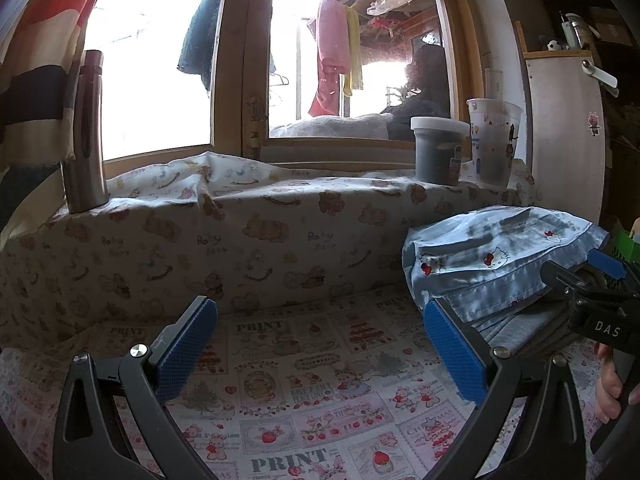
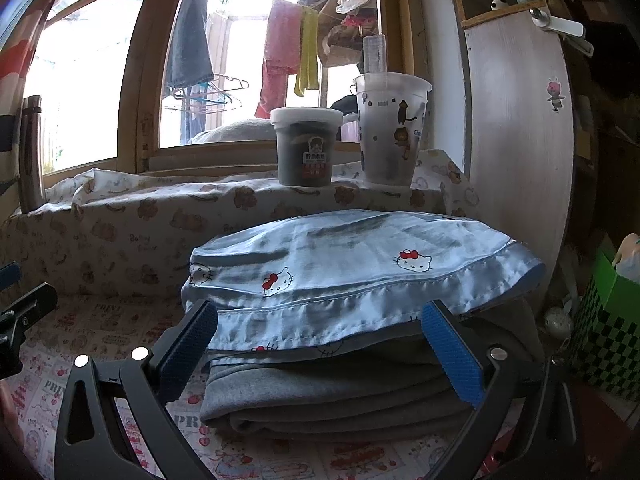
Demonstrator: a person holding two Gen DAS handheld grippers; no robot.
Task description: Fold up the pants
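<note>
Folded light-blue pants (image 2: 344, 264) with a cat print lie on top of a folded grey garment (image 2: 328, 396) on the printed bedsheet (image 2: 100, 320). My right gripper (image 2: 320, 354) is open, and its blue pads (image 2: 452, 356) stand on either side of the stack's near edge without clamping it. In the left wrist view the same pants (image 1: 500, 248) are at the right, with the right gripper (image 1: 592, 292) behind them. Over bare sheet (image 1: 304, 380), left of the stack, my left gripper (image 1: 320, 356) is open and holds nothing.
On the cloth-covered window sill (image 1: 248, 200) stand a steel bottle (image 1: 84, 136), a dark jar with a white lid (image 2: 306, 146) and a printed plastic cup (image 2: 390, 128). A white cabinet panel (image 2: 520, 128) and a green checkered box (image 2: 608, 328) close off the right side.
</note>
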